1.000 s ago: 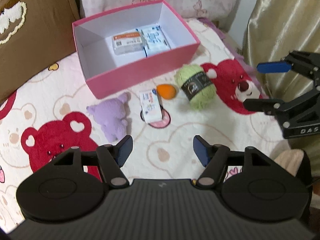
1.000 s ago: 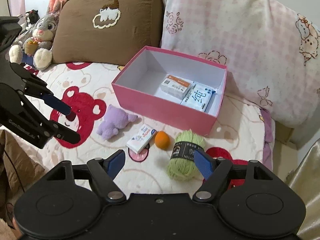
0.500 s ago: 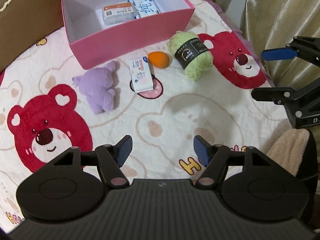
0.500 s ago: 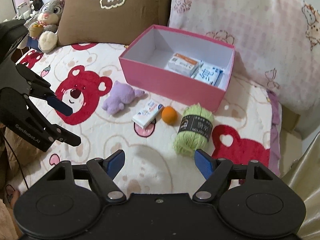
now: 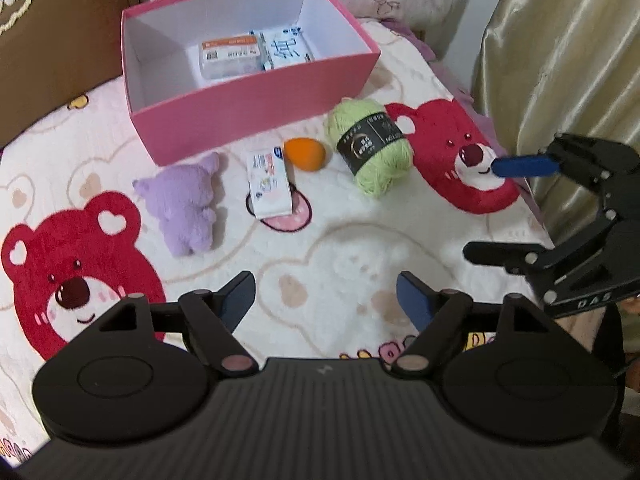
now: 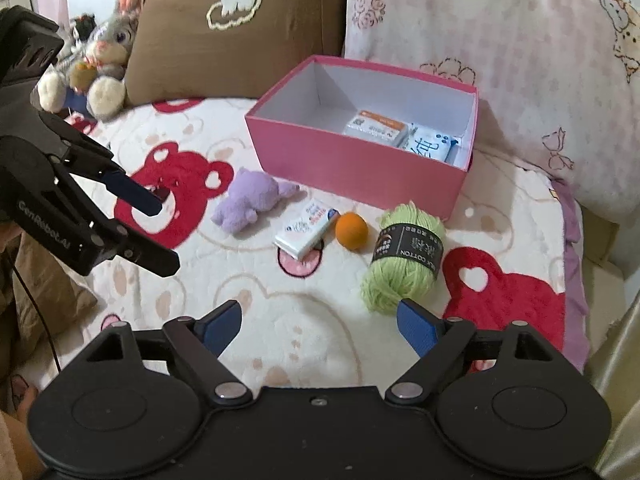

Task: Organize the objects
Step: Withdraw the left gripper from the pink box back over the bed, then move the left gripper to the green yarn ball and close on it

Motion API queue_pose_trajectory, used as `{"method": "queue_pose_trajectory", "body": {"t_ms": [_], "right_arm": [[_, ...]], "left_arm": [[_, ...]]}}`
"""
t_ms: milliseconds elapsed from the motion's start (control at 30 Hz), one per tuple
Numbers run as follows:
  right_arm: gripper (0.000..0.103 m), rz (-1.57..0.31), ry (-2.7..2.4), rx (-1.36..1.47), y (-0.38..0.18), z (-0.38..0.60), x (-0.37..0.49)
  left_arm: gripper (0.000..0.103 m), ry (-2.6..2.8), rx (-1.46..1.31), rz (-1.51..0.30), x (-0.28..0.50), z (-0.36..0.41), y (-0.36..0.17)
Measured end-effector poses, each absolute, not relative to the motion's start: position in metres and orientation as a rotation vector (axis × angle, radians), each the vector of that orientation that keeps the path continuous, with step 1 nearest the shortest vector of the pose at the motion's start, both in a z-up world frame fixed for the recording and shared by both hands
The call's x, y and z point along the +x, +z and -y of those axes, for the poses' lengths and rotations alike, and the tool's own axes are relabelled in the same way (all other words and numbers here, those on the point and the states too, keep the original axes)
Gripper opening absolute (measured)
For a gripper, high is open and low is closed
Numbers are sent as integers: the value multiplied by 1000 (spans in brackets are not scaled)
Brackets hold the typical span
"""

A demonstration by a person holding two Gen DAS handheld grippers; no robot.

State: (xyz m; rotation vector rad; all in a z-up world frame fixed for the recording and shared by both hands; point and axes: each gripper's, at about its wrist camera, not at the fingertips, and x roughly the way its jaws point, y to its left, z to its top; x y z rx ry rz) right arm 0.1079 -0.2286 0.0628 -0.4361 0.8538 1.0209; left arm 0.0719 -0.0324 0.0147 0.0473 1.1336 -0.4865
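Both claws tilt down over the bed: left claw (image 5: 326, 298) and right claw (image 6: 320, 324) are opening, nothing between them.

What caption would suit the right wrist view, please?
Right tool opening, empty, above green yarn, orange ball, small carton, purple plush; pink box behind.

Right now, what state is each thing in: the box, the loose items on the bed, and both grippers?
pink box: lidless, upright, two packets lying inside
purple plush: lying on the blanket, outside the box
white packet: lying flat, outside
orange ball: resting outside
green yarn: wound, banded, on its side
left gripper: jaws opening, nothing between them
right gripper: jaws opening, nothing between them
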Motion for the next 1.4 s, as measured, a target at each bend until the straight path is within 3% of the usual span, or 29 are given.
{"method": "queue_pose_trajectory", "body": {"t_ms": [433, 667, 1033, 1400], "right_arm": [[88, -712, 1014, -233, 31, 256, 123], [88, -579, 963, -409, 19, 251, 123], [89, -510, 882, -407, -19, 227, 151], [89, -680, 895, -337, -57, 226, 172]], "left_arm": [[87, -446, 12, -991, 88, 65, -2], [90, -439, -56, -991, 112, 88, -13], [90, -394, -143, -923, 145, 112, -41], [90, -450, -222, -856, 149, 125, -83]]}}
